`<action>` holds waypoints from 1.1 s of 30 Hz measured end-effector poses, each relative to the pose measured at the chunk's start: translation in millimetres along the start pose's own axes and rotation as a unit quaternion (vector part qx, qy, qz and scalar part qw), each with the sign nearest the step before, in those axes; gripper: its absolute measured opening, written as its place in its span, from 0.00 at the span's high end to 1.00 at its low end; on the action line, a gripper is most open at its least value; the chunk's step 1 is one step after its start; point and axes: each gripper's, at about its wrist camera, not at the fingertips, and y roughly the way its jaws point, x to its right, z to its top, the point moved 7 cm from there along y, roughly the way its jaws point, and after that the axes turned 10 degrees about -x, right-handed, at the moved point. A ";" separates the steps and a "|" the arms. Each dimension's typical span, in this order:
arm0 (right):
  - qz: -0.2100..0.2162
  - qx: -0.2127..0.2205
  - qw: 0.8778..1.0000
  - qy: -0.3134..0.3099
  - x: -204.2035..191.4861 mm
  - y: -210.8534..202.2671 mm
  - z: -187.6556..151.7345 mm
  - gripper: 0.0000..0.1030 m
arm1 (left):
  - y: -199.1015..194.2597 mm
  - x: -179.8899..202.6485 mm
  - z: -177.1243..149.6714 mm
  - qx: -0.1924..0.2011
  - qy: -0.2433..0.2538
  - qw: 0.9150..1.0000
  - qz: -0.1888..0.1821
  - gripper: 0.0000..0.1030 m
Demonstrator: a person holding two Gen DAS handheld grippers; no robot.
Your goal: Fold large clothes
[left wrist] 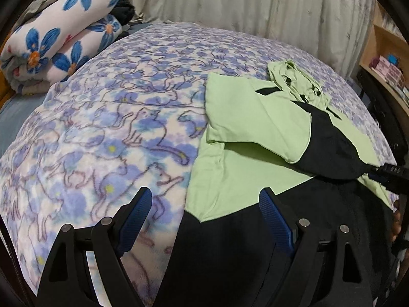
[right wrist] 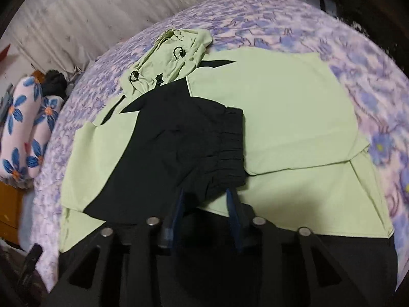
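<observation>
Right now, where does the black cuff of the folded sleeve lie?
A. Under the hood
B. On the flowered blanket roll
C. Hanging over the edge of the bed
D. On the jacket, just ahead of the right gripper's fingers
D: the right wrist view shows the black cuff lying on the green jacket, just ahead of the right gripper.

Hooded jacket (right wrist: 294, 117), light green with black panels, lies flat on the floral bedspread (right wrist: 345, 51). Both sleeves folded inward across the body; hood (right wrist: 173, 58) crumpled at the bedspread's far side.
</observation>
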 end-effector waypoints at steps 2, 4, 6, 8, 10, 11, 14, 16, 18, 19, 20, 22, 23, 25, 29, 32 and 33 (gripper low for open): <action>0.016 0.006 1.000 0.004 1.9 -6.3 7.7 0.55 | 3.9 2.2 9.9 -0.002 0.011 1.000 0.003 0.18; 0.027 0.010 1.000 0.008 3.2 -8.7 18.1 0.54 | 8.1 3.6 21.6 -0.004 0.022 1.000 0.004 0.18; 0.029 0.009 1.000 0.009 6.2 -4.7 30.0 0.54 | 15.1 3.8 36.3 -0.012 0.027 1.000 0.001 0.18; 0.028 0.002 1.000 0.006 8.2 3.0 40.4 0.53 | 27.1 6.4 56.7 -0.024 0.034 0.999 -0.013 0.18; 0.022 -0.011 1.000 0.008 13.7 17.1 51.0 0.53 | 40.5 6.3 76.7 -0.039 0.032 0.999 -0.020 0.18; 0.019 -0.018 1.000 0.008 16.5 24.9 55.9 0.53 | 46.8 8.2 85.4 -0.045 0.033 0.998 -0.029 0.18; 0.010 -0.032 0.999 0.004 22.5 45.0 66.7 0.53 | 71.2 8.6 113.9 -0.066 0.026 0.996 -0.046 0.18; 0.019 -0.046 0.999 0.007 24.5 58.8 69.8 0.53 | 90.7 8.8 129.1 -0.082 0.014 0.995 -0.057 0.18; 0.020 -0.039 0.999 0.004 23.8 64.7 72.9 0.53 | 109.0 12.9 134.8 -0.102 0.019 0.992 -0.071 0.18; 0.017 -0.034 0.999 -0.005 21.3 65.6 73.7 0.51 | 121.5 14.9 137.6 -0.114 0.020 0.991 -0.065 0.18; 0.015 -0.032 0.999 -0.012 19.3 66.2 74.2 0.51 | 134.0 17.4 139.6 -0.125 0.024 0.990 -0.061 0.18; -0.002 -0.025 0.999 -0.035 14.0 67.0 73.6 0.55 | 150.6 20.9 139.2 -0.140 0.025 0.989 -0.051 0.18; -0.011 -0.021 0.999 -0.046 12.1 66.8 73.5 0.70 | 160.0 22.7 139.4 -0.147 0.024 0.988 -0.044 0.18; -0.015 -0.015 0.998 -0.063 8.9 63.5 74.0 0.78 | 169.5 26.9 139.6 -0.152 0.026 0.987 -0.042 0.19; -0.034 0.049 0.994 -0.088 0.5 31.1 89.6 0.80 | 165.4 35.9 150.0 -0.122 0.034 0.991 -0.034 0.70; -0.047 0.118 0.987 -0.095 -4.8 -1.6 110.2 0.80 | 158.7 35.7 160.1 -0.092 0.021 0.995 -0.021 0.86; -0.056 0.135 0.985 -0.095 -4.9 -8.6 117.5 0.80 | 157.0 35.9 162.5 -0.084 0.019 0.996 -0.021 0.87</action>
